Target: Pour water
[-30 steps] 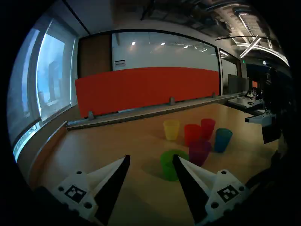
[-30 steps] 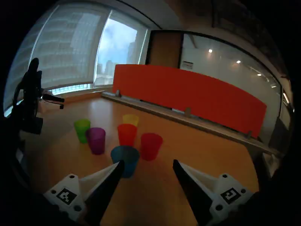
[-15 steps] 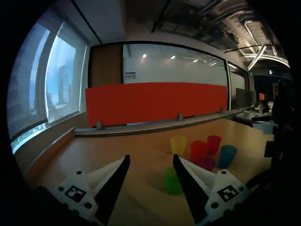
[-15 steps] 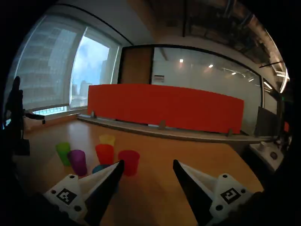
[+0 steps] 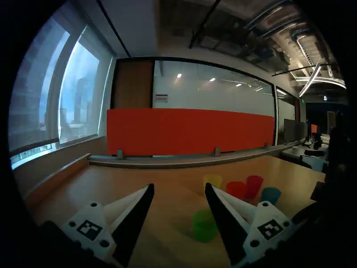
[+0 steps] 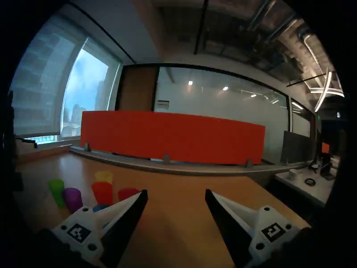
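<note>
Both tools open and empty over the desk, cups ahead.

In the left gripper view we note the left tool spread wide, gripping nothing; one finger partly hides the green cup just beyond. Farther along the desk, the yellow cup, orange cup, red cup and blue cup cluster together. In the right gripper view the right tool gapes likewise, empty, the purple cup off to its left. An orange partition closes the far edge.

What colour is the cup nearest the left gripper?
Green. The cup shows best in the left gripper view.
</note>
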Demonstrator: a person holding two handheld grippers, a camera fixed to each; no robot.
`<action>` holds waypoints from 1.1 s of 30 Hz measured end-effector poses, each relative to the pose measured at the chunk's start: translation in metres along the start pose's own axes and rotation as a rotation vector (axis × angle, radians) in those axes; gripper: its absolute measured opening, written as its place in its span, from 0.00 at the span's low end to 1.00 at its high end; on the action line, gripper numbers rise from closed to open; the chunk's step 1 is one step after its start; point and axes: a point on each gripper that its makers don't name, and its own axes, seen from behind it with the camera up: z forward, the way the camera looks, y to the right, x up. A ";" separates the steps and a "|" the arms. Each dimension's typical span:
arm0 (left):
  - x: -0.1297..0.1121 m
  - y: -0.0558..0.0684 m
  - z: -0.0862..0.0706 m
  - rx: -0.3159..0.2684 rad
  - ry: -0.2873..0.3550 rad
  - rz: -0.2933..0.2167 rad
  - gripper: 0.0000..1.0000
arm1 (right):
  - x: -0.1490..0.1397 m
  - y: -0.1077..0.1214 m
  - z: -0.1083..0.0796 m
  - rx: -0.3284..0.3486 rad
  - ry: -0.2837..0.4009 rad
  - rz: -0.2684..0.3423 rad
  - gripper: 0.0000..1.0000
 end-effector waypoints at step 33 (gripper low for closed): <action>-0.037 -0.041 0.004 0.187 0.093 0.076 0.84 | 0.019 0.008 0.007 -0.038 0.002 0.091 1.00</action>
